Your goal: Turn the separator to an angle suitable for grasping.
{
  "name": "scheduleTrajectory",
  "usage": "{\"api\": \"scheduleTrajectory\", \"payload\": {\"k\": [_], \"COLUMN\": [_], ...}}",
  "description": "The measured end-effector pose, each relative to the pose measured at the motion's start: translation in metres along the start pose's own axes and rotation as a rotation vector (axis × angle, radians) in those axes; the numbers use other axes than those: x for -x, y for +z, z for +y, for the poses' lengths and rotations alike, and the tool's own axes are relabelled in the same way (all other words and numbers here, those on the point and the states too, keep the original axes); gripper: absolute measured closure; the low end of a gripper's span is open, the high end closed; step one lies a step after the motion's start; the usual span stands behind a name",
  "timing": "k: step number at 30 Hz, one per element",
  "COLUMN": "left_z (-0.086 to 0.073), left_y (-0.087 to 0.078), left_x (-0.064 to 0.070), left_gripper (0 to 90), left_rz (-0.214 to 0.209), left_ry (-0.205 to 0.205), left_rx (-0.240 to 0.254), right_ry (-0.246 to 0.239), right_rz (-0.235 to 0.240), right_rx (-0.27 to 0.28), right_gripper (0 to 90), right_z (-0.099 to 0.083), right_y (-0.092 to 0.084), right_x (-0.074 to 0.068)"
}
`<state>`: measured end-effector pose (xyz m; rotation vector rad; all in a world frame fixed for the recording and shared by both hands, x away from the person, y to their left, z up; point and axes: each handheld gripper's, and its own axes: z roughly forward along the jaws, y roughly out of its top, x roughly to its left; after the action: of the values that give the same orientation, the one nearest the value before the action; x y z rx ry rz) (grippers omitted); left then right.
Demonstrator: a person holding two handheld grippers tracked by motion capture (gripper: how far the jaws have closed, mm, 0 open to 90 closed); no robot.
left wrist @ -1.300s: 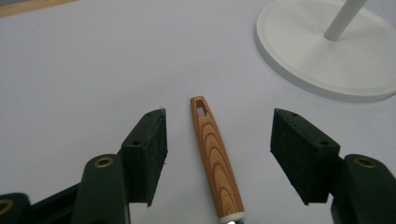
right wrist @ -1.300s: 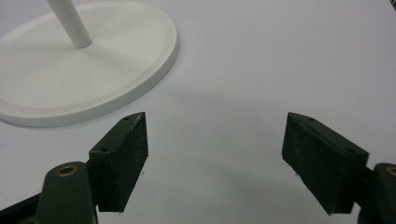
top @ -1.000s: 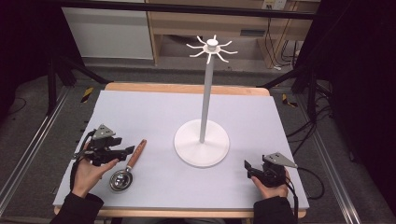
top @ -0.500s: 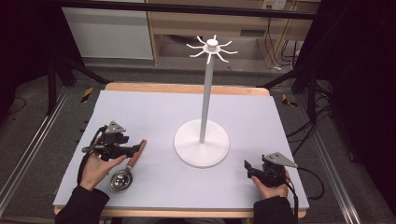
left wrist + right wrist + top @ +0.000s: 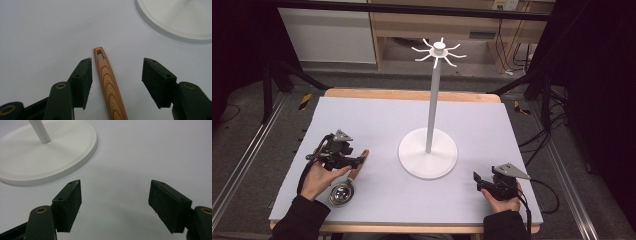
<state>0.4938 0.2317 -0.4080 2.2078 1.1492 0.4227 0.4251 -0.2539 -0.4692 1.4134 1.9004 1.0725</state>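
One wooden-handled ladle point(image 5: 346, 184), with one handle hole seen in the left gripper view. One white stand point(image 5: 428, 150): one round base, one pole, eight spokes or so at the top. Two grippers, left gripper point(image 5: 357, 161) and right gripper point(image 5: 477, 179), two fingers each. One surface point(image 5: 377, 115).

Grey table point(image 5: 377, 125) — ladle point(image 5: 343, 191), white stand point(image 5: 428, 159)
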Motion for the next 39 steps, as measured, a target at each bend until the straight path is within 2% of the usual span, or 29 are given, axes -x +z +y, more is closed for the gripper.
{"api": "scheduleTrajectory", "payload": {"k": [15,32,39], "left_z": [-0.003,-0.008,-0.009], "left_y": [0.020,0.040,0.043], "left_x": [-0.002,-0.004,-0.005], "left_gripper": [43.3,51.8,54.1], "left_rz": [0.007,0.005,-0.004], "left_ry": [-0.004,-0.018,-0.022], "left_rx": [-0.098,-0.179,-0.205], "right_ry": [0.004,0.003,0.004], "right_rz": [0.020,0.037,0.039], "right_rx": [-0.015,-0.021,-0.024], "right_gripper": [31.5,35.2,35.6], "right_z": [0.000,0.001,0.001], "right_y": [0.000,0.001,0.001], "right_x": [-0.001,-0.001,-0.001]}}
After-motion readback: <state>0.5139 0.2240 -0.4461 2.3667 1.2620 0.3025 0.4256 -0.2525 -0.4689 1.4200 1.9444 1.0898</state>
